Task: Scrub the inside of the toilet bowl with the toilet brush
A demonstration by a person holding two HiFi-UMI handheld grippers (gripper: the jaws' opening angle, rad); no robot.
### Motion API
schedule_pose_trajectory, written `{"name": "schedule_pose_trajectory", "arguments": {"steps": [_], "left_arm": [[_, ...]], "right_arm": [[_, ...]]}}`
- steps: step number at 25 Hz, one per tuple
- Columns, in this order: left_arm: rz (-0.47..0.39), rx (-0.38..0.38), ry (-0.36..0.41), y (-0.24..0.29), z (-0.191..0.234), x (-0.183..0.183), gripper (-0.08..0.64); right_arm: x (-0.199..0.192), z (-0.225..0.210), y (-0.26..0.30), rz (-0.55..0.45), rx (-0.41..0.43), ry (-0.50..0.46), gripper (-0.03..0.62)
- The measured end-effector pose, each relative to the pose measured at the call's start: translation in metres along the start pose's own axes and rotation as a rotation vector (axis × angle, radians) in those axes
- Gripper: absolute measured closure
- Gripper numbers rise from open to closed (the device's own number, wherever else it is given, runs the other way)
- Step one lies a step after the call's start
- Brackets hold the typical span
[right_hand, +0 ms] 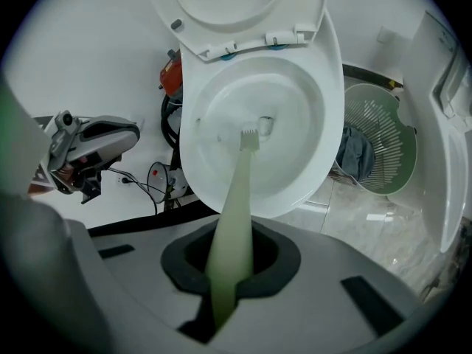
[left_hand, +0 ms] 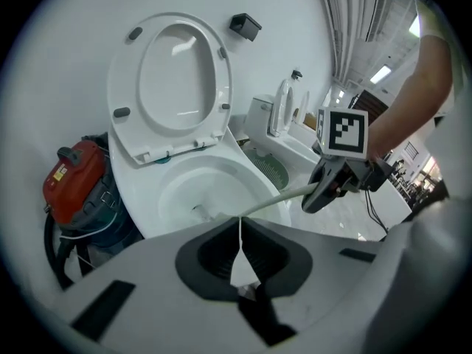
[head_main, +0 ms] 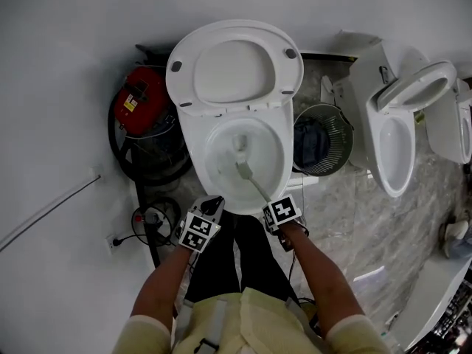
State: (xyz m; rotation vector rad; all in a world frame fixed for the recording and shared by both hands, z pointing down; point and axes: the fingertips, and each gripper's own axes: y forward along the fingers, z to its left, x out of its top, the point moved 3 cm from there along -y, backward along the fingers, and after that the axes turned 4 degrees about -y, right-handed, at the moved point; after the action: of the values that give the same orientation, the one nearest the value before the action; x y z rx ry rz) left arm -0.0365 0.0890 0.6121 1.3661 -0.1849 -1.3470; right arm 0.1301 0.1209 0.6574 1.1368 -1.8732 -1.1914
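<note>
Here the right gripper (right_hand: pixel 230 260) pinches the toilet brush (right_hand: pixel 240 190) by its handle end, bristles low inside the toilet bowl (right_hand: pixel 330 135); the left gripper (left_hand: pixel 240 245) sits pressed together, empty; the brush seems light, stiff, likely slippery.

I see floor (head_main: pixel 369 227): grey marbled tile | standing on it: toilet (head_main: pixel 190 124), red vacuum (head_main: pixel 139 98), mesh bin (head_main: pixel 339 147), second toilet (head_main: pixel 369 87) | black cable (head_main: pixel 147 220) alongside
</note>
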Motion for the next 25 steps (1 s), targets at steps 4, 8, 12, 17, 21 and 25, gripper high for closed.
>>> {"name": "schedule_pose_trajectory", "arguments": {"steps": [4, 8, 12, 17, 21, 25], "left_arm": [[-0.027, -0.009, -0.046, 0.008, 0.012, 0.004, 0.548], [-0.035, 0.01, -0.115, 0.019, 0.021, 0.001, 0.548], [-0.023, 0.028, -0.173, 0.023, 0.029, -0.009, 0.547], [-0.016, 0.031, -0.205, 0.023, 0.039, -0.015, 0.548], [-0.019, 0.044, -0.221, 0.022, 0.048, -0.017, 0.548], [-0.04, 0.06, -0.239, 0.02, 0.059, -0.014, 0.548]], "right_arm": [[0.002, 0.005, 0.015, 0.009, -0.019, 0.021, 0.561], [0.001, 0.013, 0.029, 0.028, -0.009, 0.033, 0.562], [0.008, 0.024, 0.036, 0.017, 0.014, 0.033, 0.563], [0.025, 0.033, 0.04, -0.011, 0.061, 0.067, 0.563], [0.039, 0.036, 0.04, -0.027, 0.081, 0.08, 0.563], [0.055, 0.037, 0.042, -0.039, 0.087, 0.076, 0.563]]}}
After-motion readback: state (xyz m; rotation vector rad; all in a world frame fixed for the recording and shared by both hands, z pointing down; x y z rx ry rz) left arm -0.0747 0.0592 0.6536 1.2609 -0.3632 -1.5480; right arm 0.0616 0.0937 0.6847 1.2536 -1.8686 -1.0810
